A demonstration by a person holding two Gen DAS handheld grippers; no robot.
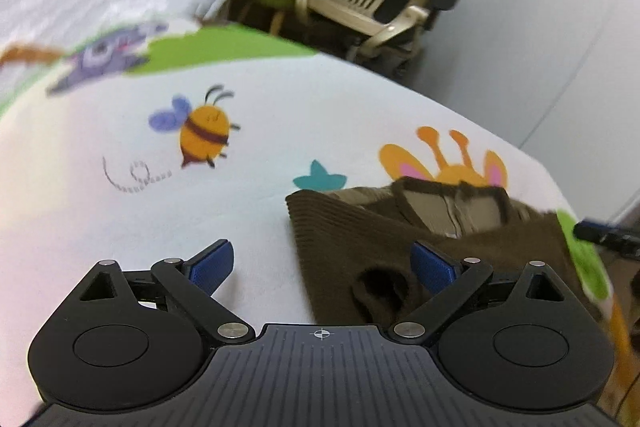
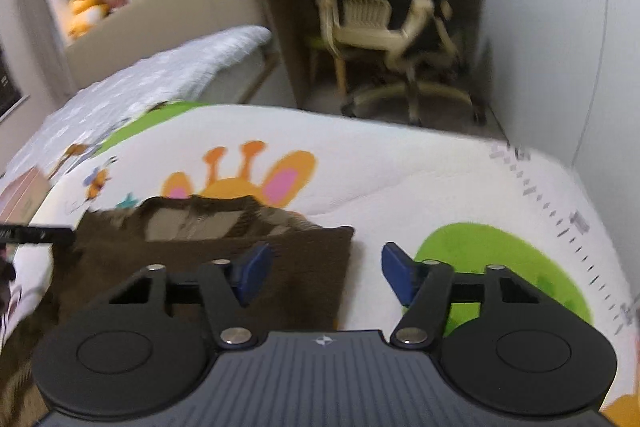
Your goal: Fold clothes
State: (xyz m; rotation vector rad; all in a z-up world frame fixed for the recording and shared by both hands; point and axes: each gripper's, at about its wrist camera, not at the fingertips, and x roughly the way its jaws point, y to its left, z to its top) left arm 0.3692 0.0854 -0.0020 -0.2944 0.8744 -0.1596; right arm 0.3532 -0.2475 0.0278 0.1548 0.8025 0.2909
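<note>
A: What's nearest?

B: The left gripper point(image 1: 322, 265), jaws spread wide and holding nothing, straddles the left edge of the brown ribbed sweater point(image 1: 360, 239). The right gripper point(image 2: 326, 273), about half open and also empty, straddles its right edge.

A: And the sweater?

B: Flat on the cartoon-print bed cover point(image 1: 280, 107), collar towards the giraffe print point(image 2: 240, 179). An office chair point(image 2: 380, 19) stands beyond the bed.

A: The step?

B: Probably lining up the side fold. Next, each needs to pinch an edge.

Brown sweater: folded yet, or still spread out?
Partly folded: the brown sweater lies on the cartoon-print mat with straight side edges, collar up. Sleeves cannot be seen.
</note>
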